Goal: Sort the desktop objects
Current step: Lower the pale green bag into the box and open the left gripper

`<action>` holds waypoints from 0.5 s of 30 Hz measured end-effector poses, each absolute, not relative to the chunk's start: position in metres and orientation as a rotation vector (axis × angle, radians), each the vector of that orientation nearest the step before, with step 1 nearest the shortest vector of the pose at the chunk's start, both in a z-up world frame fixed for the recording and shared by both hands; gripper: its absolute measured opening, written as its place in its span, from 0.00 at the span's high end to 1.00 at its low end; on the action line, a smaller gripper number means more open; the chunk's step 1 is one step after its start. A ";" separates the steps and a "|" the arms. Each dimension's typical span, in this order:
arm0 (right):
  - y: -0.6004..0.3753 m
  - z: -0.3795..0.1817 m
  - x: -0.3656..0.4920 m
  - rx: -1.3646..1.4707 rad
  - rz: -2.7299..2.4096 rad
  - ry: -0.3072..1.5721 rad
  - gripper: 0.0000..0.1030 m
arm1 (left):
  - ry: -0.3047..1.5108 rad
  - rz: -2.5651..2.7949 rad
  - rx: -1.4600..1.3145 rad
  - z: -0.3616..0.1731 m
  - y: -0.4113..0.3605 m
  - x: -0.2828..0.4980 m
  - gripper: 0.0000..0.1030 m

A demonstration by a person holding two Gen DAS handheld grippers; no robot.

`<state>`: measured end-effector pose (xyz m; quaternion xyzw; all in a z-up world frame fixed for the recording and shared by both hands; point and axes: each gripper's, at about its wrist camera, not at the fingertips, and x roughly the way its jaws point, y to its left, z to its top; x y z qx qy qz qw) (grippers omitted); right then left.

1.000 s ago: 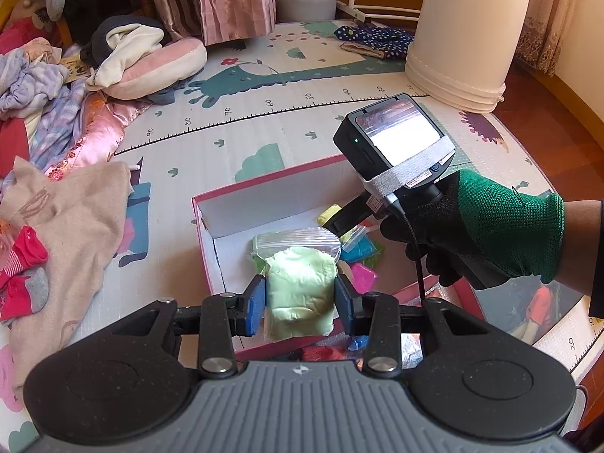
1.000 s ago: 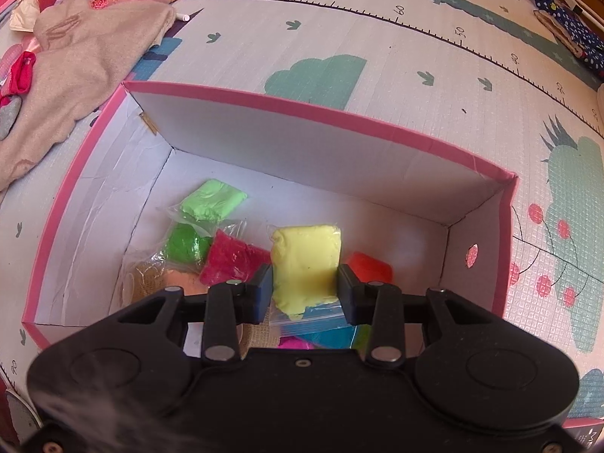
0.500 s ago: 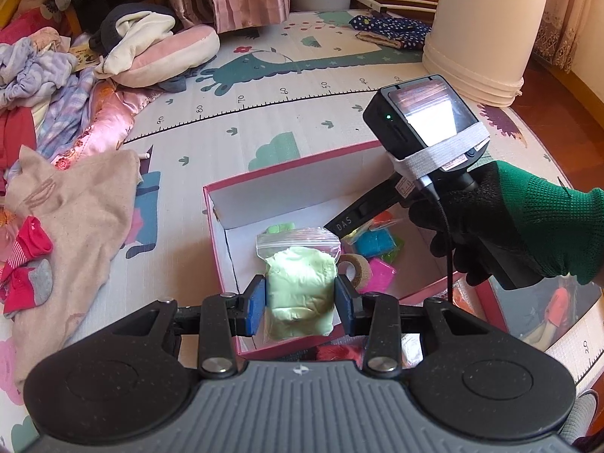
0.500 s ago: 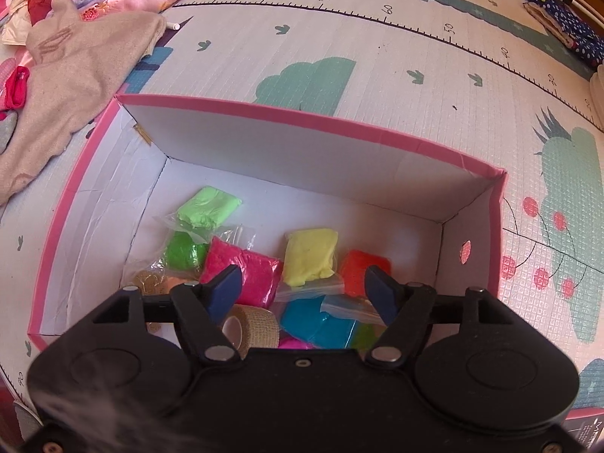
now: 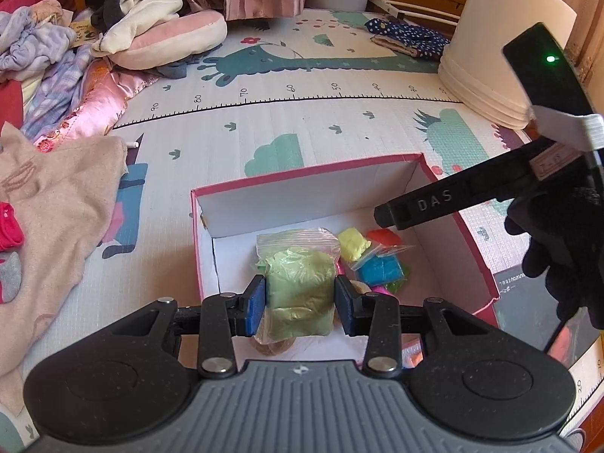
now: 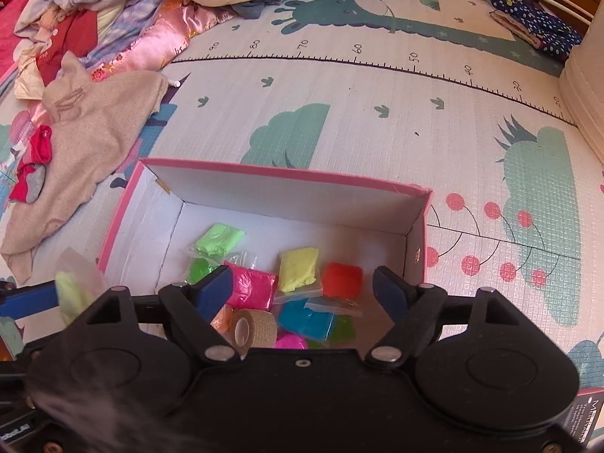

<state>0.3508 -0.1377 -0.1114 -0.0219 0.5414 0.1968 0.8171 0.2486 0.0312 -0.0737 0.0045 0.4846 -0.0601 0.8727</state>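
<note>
Your left gripper clamps the pale green bag above the box; right gripper gapes empty; most bags already lie inside.

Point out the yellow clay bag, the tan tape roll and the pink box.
yellow clay bag [image 6: 297, 268]: right wrist view, middle of clay.
tan tape roll [image 6: 253, 326]: right wrist view, outer side.
pink box [image 6: 287, 174]: right wrist view, far rim.

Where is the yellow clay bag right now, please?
In the right wrist view, the yellow clay bag lies inside the pink box, between the pink bag and the red one.
</note>
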 end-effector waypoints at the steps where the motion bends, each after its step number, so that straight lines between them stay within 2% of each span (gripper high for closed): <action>1: -0.141 -0.108 0.351 -0.028 0.417 1.149 0.21 | 1.012 -0.126 -0.002 -0.077 0.031 0.254 0.63; 7: -0.150 -0.098 0.349 -0.012 0.408 1.133 0.19 | 1.032 -0.101 -0.052 -0.109 0.030 0.284 0.64; 15: -0.154 -0.112 0.347 -0.059 0.378 1.149 0.19 | 1.094 -0.108 -0.096 -0.149 0.021 0.315 0.63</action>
